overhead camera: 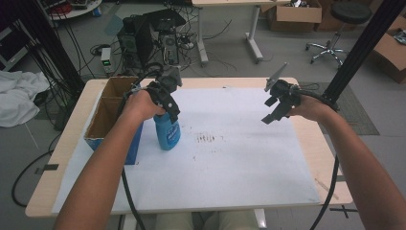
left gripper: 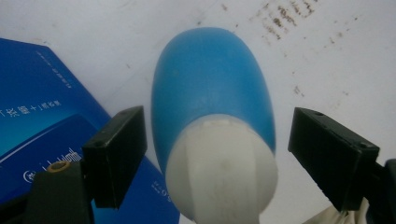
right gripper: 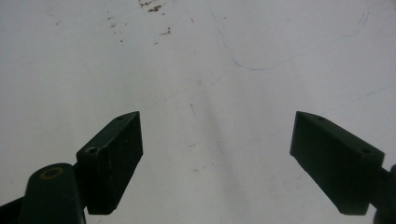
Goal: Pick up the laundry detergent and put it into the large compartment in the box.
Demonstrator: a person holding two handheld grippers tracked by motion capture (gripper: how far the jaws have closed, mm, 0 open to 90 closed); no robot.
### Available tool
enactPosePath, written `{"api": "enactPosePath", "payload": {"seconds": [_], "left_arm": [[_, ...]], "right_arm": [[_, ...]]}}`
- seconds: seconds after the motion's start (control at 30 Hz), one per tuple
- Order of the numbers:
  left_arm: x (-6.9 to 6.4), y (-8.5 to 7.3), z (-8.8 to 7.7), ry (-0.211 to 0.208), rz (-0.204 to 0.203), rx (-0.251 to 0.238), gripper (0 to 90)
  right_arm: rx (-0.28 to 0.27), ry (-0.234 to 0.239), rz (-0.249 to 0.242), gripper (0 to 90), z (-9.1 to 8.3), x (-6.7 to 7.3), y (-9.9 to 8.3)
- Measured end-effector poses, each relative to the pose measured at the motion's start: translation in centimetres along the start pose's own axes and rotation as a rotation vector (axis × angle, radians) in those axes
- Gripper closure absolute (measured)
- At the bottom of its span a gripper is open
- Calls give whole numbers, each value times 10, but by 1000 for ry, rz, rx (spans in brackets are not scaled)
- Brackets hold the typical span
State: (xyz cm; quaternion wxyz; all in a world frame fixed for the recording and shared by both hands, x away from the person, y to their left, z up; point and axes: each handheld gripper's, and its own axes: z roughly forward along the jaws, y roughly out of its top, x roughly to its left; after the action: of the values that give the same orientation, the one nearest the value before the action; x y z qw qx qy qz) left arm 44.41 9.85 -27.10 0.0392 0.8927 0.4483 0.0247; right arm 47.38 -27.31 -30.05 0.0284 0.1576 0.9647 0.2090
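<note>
A blue bottle (overhead camera: 167, 134) with a white cap (left gripper: 222, 172) stands upright on the white sheet, just right of the blue box. My left gripper (overhead camera: 171, 111) hovers right over its top, open. In the left gripper view the jaws stand wide on either side of the bottle (left gripper: 212, 88), and neither touches it. My right gripper (overhead camera: 274, 110) is held above the right part of the sheet, open, with only bare sheet between its jaws (right gripper: 215, 154).
An open blue cardboard box (overhead camera: 109, 115) sits at the table's left edge, close beside the bottle; its blue side (left gripper: 42, 116) is in the left gripper view. Brown stains (overhead camera: 207, 139) mark the sheet's middle. Cables, computers and a stool lie on the floor beyond the table.
</note>
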Motion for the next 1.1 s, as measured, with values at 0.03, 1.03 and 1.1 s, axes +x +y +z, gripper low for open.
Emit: {"api": "enactPosePath", "payload": {"seconds": [0.03,1.03,1.1], "left_arm": [[0,0,0,0,0,0,201],[0,0,18,-14,-34,8,253],[0,0,18,-13,-36,7,260]], "right_arm": [[0,0,0,169,0,0,0],[-3,2,3,169,1,-1,-2],[-5,2,-1,169,1,-1,-1]]}}
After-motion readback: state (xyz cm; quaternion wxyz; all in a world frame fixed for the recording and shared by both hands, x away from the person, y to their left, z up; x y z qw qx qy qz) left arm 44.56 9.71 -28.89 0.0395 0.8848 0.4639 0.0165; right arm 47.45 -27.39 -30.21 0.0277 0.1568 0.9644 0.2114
